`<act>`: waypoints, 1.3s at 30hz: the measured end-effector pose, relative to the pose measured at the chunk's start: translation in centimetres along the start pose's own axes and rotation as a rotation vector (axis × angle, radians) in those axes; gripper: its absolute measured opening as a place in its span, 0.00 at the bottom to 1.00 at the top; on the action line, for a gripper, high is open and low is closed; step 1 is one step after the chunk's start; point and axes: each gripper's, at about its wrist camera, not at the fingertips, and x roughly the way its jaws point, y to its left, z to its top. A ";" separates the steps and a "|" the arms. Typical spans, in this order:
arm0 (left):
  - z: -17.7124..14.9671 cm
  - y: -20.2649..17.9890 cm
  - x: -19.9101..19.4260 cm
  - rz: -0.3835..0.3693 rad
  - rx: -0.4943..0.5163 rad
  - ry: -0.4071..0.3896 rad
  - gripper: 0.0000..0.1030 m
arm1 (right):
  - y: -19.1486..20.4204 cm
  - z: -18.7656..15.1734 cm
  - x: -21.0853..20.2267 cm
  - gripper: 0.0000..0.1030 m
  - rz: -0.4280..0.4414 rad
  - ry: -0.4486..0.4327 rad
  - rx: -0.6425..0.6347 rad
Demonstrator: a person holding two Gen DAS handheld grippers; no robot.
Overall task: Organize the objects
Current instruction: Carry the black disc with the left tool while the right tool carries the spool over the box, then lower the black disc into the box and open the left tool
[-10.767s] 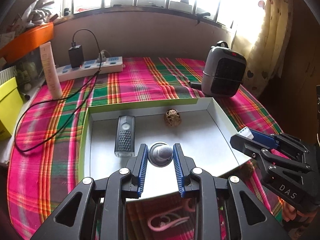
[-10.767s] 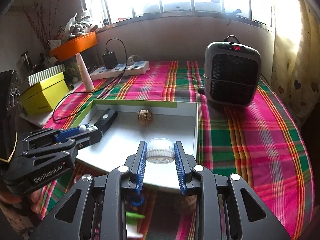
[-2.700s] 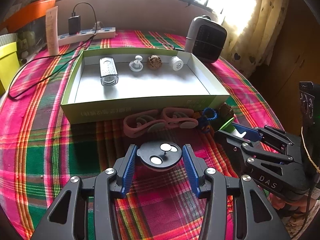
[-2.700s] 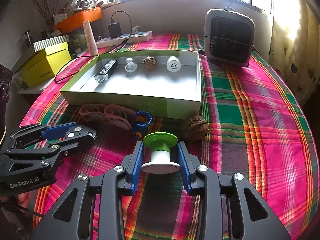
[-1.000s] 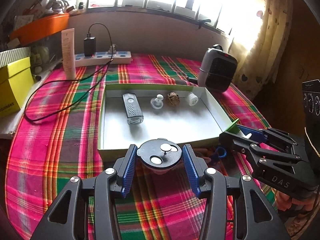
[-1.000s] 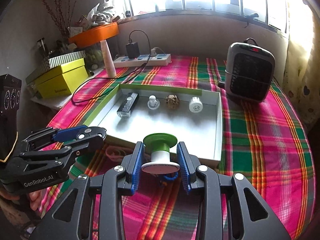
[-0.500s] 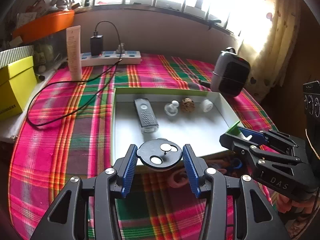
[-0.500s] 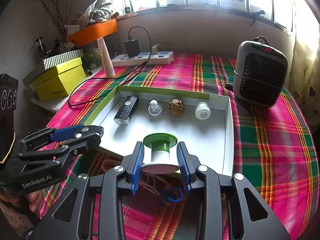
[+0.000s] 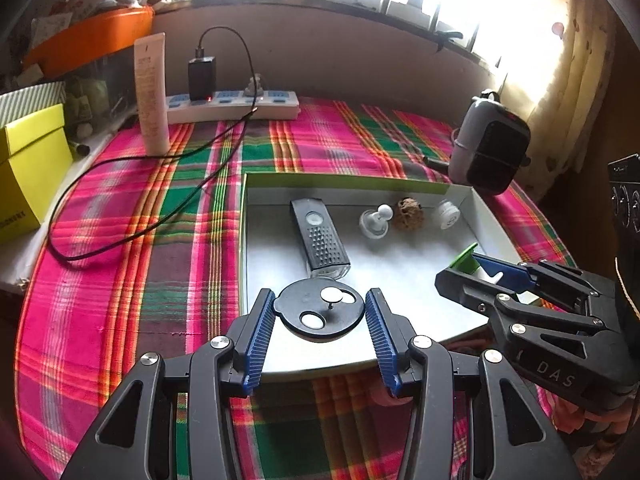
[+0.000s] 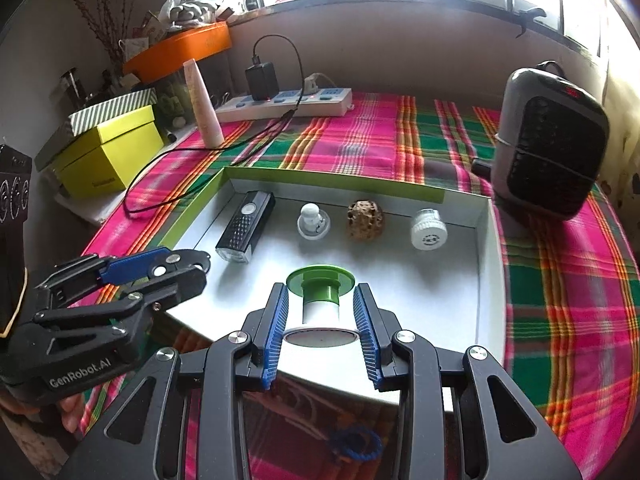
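My left gripper (image 9: 320, 316) is shut on a round black disc with white studs (image 9: 320, 313), held over the near left part of the green-rimmed white tray (image 9: 344, 181). My right gripper (image 10: 320, 308) is shut on a green-and-white spool (image 10: 321, 295), held above the tray's (image 10: 486, 248) near middle. Along the tray's far side lie a black bike light (image 10: 245, 229), a white knob (image 10: 313, 220), a brown walnut-like ball (image 10: 365, 219) and a white ribbed cap (image 10: 428, 230). Each gripper shows in the other's view, the right gripper (image 9: 476, 270) and the left gripper (image 10: 176, 262).
A grey heater (image 10: 548, 160) stands right of the tray. A power strip (image 9: 234, 105) with a black charger and trailing cable (image 9: 120, 208) lies at the back. A tube (image 9: 151, 92) and yellow box (image 9: 28, 168) are at left. A blue ring (image 10: 354, 444) lies before the tray.
Both grippers have moved forward and a little down over the tray, each still holding its object. The tray and its contents look nearer and larger.
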 end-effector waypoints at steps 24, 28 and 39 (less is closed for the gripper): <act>0.4 -1.5 2.6 0.021 0.094 0.040 0.44 | -0.6 -0.2 0.8 0.34 -0.013 0.021 0.009; 0.3 -1.7 2.8 0.040 0.112 0.039 0.44 | -0.5 -0.2 0.8 0.34 -0.012 0.022 0.006; 0.4 -1.7 2.8 0.046 0.117 0.041 0.44 | -0.5 -0.3 1.0 0.34 -0.015 0.027 0.005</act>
